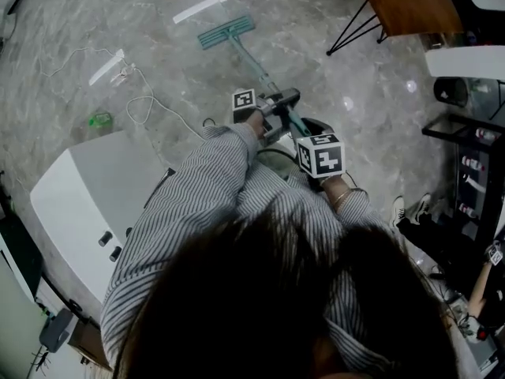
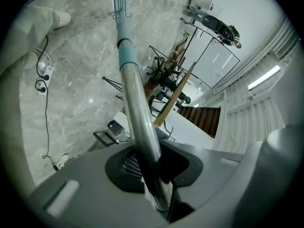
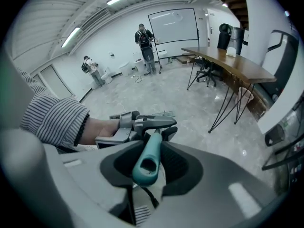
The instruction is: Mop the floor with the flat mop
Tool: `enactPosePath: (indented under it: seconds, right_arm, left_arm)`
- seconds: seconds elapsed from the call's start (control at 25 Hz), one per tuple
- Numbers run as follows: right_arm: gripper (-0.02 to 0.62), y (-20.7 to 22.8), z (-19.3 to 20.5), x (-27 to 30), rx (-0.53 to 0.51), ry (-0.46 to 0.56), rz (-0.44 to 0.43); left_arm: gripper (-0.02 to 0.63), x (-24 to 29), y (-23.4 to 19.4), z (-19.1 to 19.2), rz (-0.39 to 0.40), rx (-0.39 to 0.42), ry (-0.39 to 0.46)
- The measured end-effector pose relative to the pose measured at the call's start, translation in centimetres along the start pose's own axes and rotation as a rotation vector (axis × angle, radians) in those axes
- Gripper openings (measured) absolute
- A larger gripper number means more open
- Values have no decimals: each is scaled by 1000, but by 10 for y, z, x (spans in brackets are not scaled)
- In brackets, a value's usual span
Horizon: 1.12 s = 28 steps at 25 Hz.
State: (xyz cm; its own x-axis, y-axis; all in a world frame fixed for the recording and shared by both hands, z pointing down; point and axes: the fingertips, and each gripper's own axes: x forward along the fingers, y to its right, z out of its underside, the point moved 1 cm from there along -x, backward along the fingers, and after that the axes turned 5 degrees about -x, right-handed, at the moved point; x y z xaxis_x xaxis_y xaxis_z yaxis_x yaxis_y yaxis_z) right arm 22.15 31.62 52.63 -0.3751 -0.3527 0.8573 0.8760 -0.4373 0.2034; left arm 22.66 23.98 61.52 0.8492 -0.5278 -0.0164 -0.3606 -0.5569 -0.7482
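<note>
Your left tool [image 2: 153, 175] is clamped on the silver metal pole [image 2: 135, 108] of the long-handled flat mop [image 1: 260, 69]. The pole runs up between the jaws and slants down toward the floor. Your right tool [image 3: 145, 169] is closed around the teal plastic grip end [image 3: 148, 148] of the same handle, whose hollow tip faces the camera.

From your head, the left tool [image 1: 278, 103] sits further down the shaft and the right tool [image 1: 308, 135] just behind it, nearer your body. Both striped sleeves [image 1: 213, 180] reach forward. In the right gripper view, your left tool [image 3: 142, 125] shows just beyond the grip, with your hand [image 3: 102, 127] on it.

The mop's teal rectangular head [image 1: 226, 31] lies flat on the grey marbled stone floor [image 1: 331, 77], well ahead of you.

To its left on the floor, a white cable [image 1: 146, 101] trails from a white power strip [image 1: 107, 66], with a small green object [image 1: 100, 120] nearby. A wooden tabletop [image 1: 410, 2] on thin black legs stands to the right.
</note>
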Motion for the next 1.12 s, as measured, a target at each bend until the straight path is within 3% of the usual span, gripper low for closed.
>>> enactPosePath:
  seconds: [0.64, 0.88, 1.12]
  right_arm:
    - [115, -7, 7, 1, -25, -34, -14]
    - [118, -9, -15, 23, -71, -78, -23]
    - [115, -4, -67, 63, -69, -94, -20]
  left_arm:
    - [79, -6, -8, 3, -74, 26, -62]
    - [78, -6, 7, -24, -86, 28, -52]
    - [77, 4, 43, -78, -108, 29, -83]
